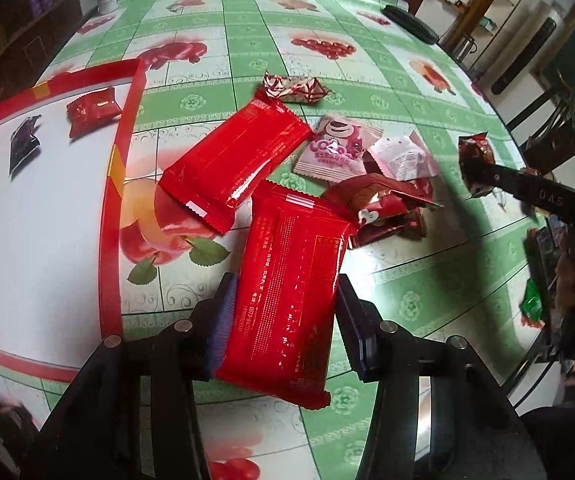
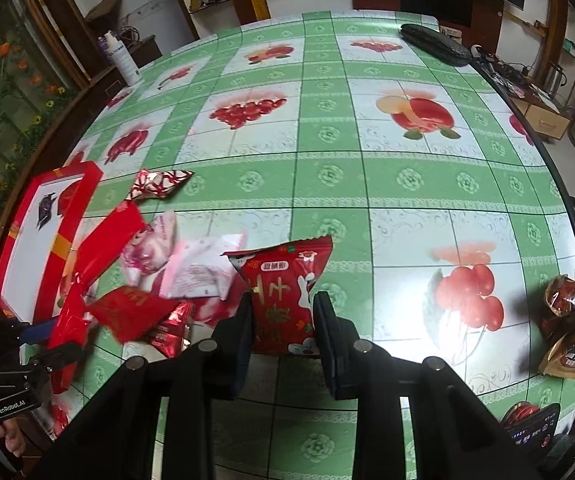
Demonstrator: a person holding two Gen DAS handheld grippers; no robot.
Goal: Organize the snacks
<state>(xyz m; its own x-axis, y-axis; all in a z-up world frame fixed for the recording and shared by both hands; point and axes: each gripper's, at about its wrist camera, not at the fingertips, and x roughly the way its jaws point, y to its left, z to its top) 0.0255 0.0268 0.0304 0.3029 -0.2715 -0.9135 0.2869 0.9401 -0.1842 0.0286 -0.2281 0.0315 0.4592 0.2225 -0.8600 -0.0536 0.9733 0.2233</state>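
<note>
Snacks lie heaped on a green-and-white checked oilcloth table (image 1: 367, 12) printed with red fruit.

The left gripper (image 1: 283, 308) clamps a long glossy red foil packet (image 1: 291, 280) between its two blue-padded fingers (image 1: 221, 320). The pads press its long edges at about mid-length. The packet is flat and rectangular, with crimped ends and rows of fine gold print. In the left wrist view its long axis runs roughly from 6 toward 12 o'clock, tipped slightly toward 1, and its far end sits over the heap. A second red foil packet (image 1: 235, 164) of the same kind lies at 11 o'clock from it, with its long axis running from 7 toward 1 o'clock.

The right gripper (image 2: 283, 312) pinches a small red pillow-shaped snack bag (image 2: 287, 288) with white and gold characters. Its dark fingers (image 2: 327, 320) grip the two sides of the bag's lower half. The bag stands upright in the right wrist view. Its serrated top seam is at 12 o'clock.

At 9 o'clock in the left wrist view sits a red-rimmed white box lid (image 1: 123, 160), which holds a small red sachet (image 1: 93, 110) and a small black sachet (image 1: 25, 146).
</note>
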